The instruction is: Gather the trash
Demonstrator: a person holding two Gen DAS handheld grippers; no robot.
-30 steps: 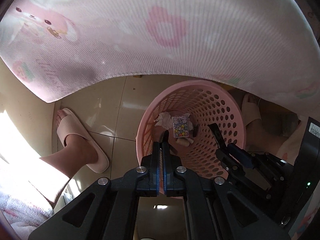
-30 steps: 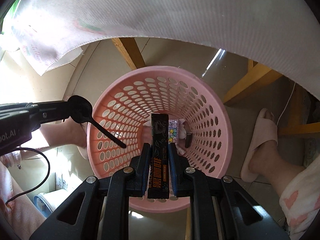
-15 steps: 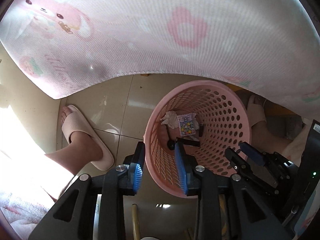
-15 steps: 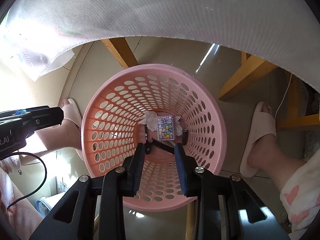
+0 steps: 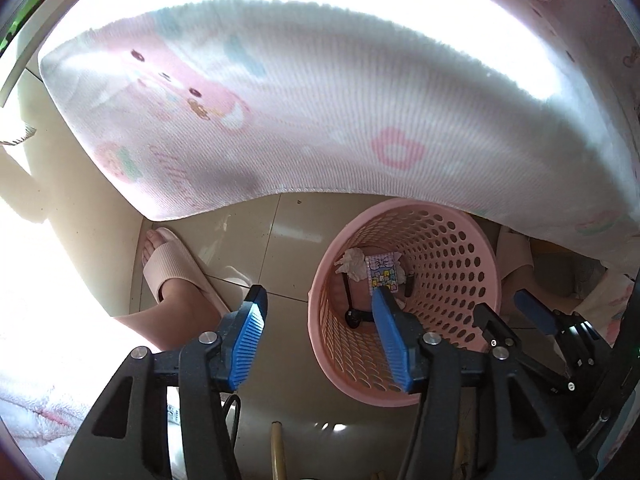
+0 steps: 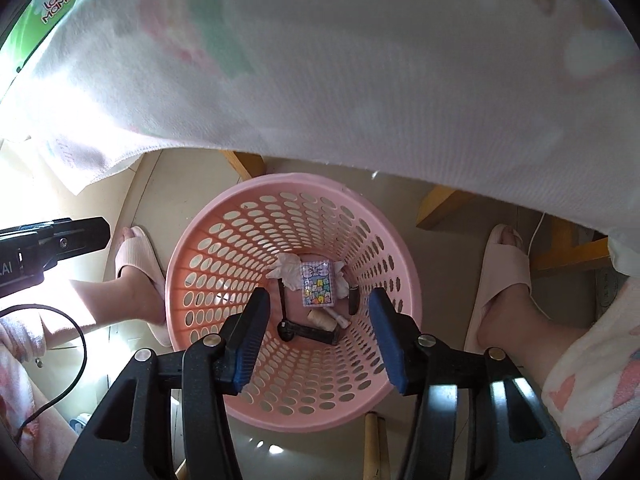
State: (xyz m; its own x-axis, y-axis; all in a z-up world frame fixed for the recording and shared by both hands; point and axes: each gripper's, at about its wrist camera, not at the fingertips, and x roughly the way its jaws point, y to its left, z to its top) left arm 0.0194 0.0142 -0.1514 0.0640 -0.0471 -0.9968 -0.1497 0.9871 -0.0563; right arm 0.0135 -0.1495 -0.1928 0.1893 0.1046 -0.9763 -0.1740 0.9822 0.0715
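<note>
We see the pink perforated basket (image 6: pixel 292 216) on the tiled floor (image 5: pixel 248 240), holding crumpled tissue (image 6: pixel 286 270), a pastel cartoon packet (image 6: pixel 318 282) and a black sachet (image 6: pixel 316 334). Both left gripper (image 5: pixel 320 334) and right gripper (image 6: pixel 318 338) have just been opening; their jaws stand apart, empty.

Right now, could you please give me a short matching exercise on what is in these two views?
Things:
1. basket
2. black spoon
3. left gripper
4. slipper

Descriptions:
A. open, nothing between its pads
B. pink, full of holes
C. lying at the bottom of the basket
D. worn on a foot beside the basket

Pairs: 1-B, 2-C, 3-A, 4-D
</note>
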